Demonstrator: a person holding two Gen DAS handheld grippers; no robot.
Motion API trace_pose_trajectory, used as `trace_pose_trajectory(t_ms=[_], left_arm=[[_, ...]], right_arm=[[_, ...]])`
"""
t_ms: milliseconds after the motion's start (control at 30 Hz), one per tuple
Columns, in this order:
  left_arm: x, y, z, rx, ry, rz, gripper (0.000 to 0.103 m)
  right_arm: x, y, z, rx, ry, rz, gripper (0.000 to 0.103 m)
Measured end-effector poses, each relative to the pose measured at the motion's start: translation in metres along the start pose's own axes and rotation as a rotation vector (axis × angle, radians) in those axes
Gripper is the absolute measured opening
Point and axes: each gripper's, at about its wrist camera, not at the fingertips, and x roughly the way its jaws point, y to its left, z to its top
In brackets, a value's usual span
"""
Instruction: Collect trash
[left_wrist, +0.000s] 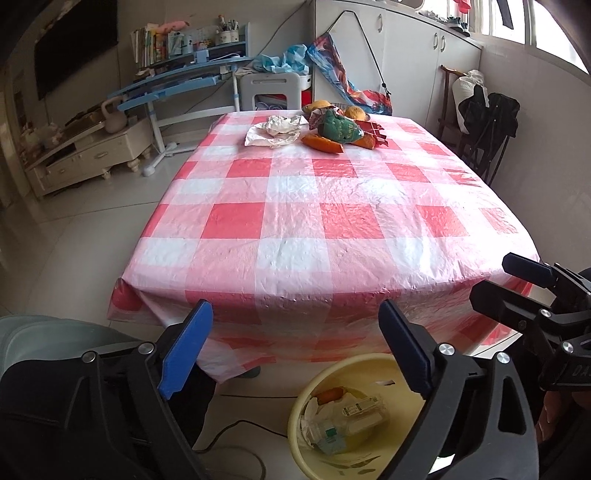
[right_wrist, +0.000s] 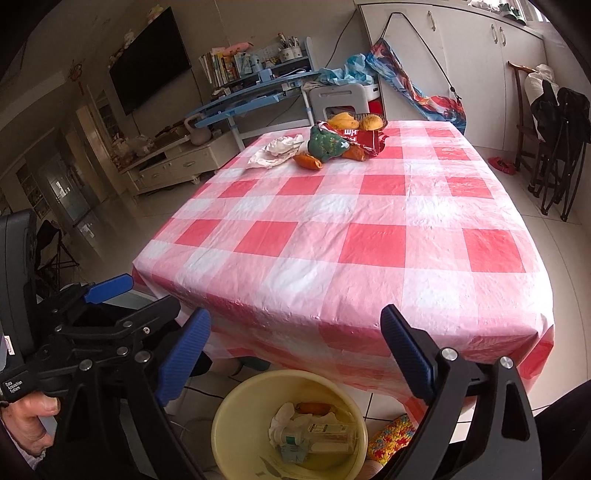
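A yellow bin stands on the floor below the table's near edge, holding a clear plastic bottle, tissue and an orange peel. My left gripper hangs open above it with nothing between its blue pads. In the right wrist view my right gripper is also open and empty over the bin. At the table's far end lie crumpled white paper, a green wrapper, an orange peel and a red packet.
The table wears a red-and-white checked plastic cloth. Yellow fruit sits in a dish behind the trash. A white stool and a blue desk stand beyond; dark folded chairs stand at the right. A cable runs on the floor.
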Motion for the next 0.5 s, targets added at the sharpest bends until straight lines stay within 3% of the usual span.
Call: trace_pose_trajectory(t_ms=[500], left_arm=[[0.0027, 0.0003, -0.0004, -0.019, 0.002, 0.012, 0.088]], right_arm=[[0.0022, 0.0035, -0.0009, -0.011, 0.010, -0.002, 0.089]])
